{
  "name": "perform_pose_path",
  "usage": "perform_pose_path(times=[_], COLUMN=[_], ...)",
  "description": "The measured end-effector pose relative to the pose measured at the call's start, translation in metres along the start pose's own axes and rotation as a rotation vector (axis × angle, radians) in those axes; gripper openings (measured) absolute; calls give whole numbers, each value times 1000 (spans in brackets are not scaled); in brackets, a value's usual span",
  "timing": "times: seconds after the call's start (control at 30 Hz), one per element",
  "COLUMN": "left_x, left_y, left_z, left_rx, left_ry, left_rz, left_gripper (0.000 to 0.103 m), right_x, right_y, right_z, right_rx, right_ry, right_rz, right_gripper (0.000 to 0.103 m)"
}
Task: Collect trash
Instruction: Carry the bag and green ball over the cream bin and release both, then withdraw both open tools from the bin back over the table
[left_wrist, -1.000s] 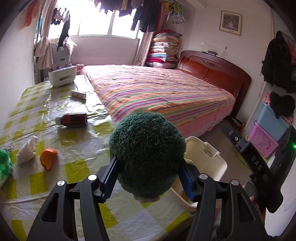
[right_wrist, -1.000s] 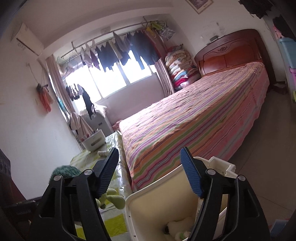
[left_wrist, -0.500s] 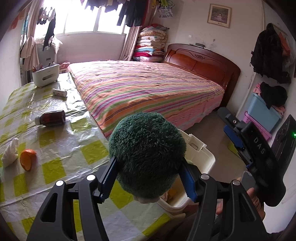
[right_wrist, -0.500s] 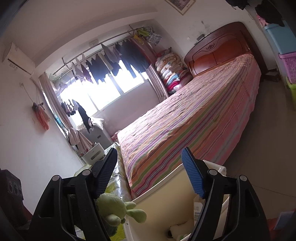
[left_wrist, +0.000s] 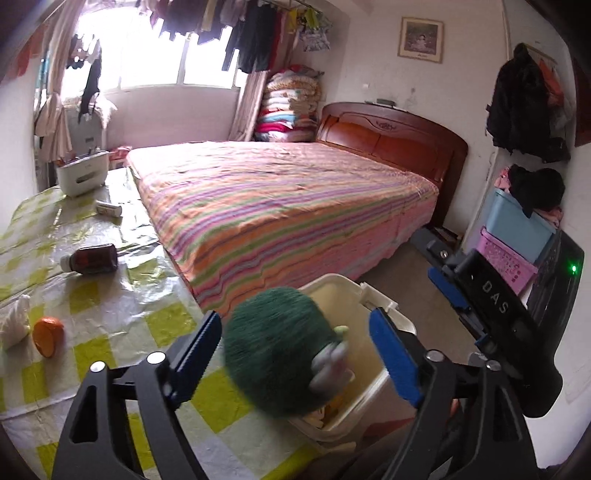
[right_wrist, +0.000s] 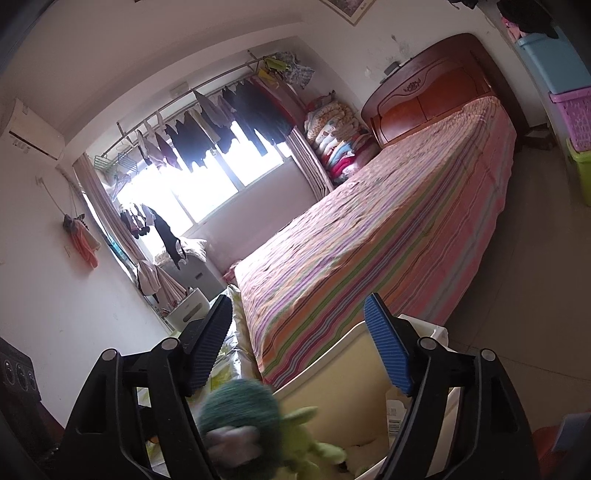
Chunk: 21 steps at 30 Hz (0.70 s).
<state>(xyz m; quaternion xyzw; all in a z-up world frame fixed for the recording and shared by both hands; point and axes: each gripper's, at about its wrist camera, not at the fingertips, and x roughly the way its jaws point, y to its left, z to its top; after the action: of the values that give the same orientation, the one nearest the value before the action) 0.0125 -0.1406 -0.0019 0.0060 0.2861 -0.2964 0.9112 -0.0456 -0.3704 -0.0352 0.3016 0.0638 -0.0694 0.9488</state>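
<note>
While the left gripper (left_wrist: 295, 350) is opening its jaws, the green plush toy (left_wrist: 275, 350) is sitting loose between them, above the white bin (left_wrist: 373, 295) beside the counter (left_wrist: 122, 306). Inside the bin, paper scraps (right_wrist: 395, 417) are lying. The right gripper (right_wrist: 299, 339) is spreading its empty jaws wide.

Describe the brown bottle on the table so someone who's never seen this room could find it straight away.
Start at the striped bed, then look to the checked table alongside it. The brown bottle lies on its side there, white cap pointing away from the bed; it is the only dark glassy thing on the table.
</note>
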Motion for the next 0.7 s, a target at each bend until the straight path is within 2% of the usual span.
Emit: perform_pose_path(times=[0.2,0.4,0.7], left_x=[-5,-9,-17], left_y=[19,45,72], left_z=[4,6,1], left_rx=[-57,-162,-183], left_ry=[3,12,28], left_rz=[26,27,108], left_gripper=[81,81,81], right_x=[2,7,24], right_y=[4,8,23], right_z=[-3,-7,-17], right_rx=[-15,-23,-40], right_ry=[8,34,93], right_rz=[6,14,57], right_gripper=[75,75,78])
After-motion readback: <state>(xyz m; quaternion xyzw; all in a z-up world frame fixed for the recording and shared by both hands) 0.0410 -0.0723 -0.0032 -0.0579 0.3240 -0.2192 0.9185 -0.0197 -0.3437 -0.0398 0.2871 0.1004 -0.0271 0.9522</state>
